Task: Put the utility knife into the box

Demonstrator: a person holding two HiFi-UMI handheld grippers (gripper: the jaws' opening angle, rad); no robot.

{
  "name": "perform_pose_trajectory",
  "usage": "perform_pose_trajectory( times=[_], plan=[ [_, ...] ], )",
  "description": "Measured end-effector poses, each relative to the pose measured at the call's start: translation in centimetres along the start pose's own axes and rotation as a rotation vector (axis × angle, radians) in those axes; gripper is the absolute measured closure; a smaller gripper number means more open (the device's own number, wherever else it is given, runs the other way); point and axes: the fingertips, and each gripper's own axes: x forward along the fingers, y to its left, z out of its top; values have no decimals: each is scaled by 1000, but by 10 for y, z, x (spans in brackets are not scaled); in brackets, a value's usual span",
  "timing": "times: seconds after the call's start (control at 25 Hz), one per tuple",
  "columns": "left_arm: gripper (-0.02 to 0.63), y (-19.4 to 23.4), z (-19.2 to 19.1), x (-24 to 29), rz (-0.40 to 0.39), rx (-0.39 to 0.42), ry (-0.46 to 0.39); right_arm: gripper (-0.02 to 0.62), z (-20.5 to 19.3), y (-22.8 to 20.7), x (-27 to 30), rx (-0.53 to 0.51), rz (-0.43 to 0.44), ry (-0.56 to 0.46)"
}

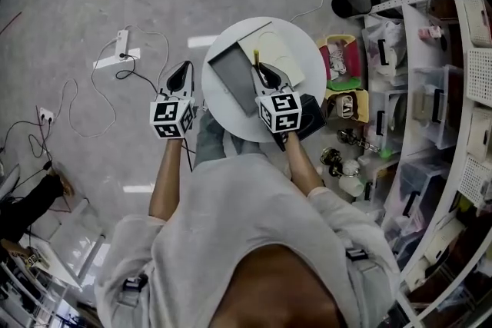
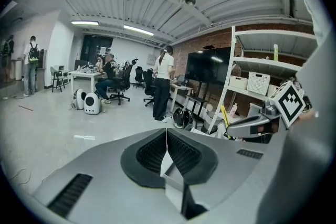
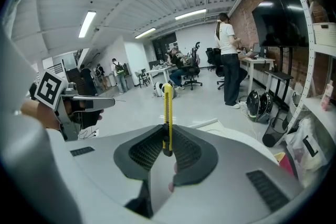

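Delivery looks to be the step in hand: the right gripper (image 3: pixel 167 147) is clamped on the lower end of the yellow utility knife (image 3: pixel 167 107), which points toward 12 o'clock above the round white table (image 1: pixel 227 128), with the open grey box (image 1: pixel 229 77) lying just at the knife's 9 o'clock. The left gripper (image 2: pixel 167 157), jaws pressed together on nothing, hangs off the table's rim at its 9 o'clock. The next move probably calls for a short shift toward 9 o'clock, lining the knife up with the box's long side and lowering it inside before the jaws part.
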Motion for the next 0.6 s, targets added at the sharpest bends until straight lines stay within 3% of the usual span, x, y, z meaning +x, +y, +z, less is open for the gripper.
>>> perform_pose_trajectory(
  times=[0.44, 0.6],
  plan=[
    [586, 11, -33, -8, 10, -51, 43, 525, -52, 20, 11, -59, 18, 135],
    [586, 15, -38, -9, 13, -62, 45, 525, -66, 25, 18, -146, 23, 185]
  ],
)
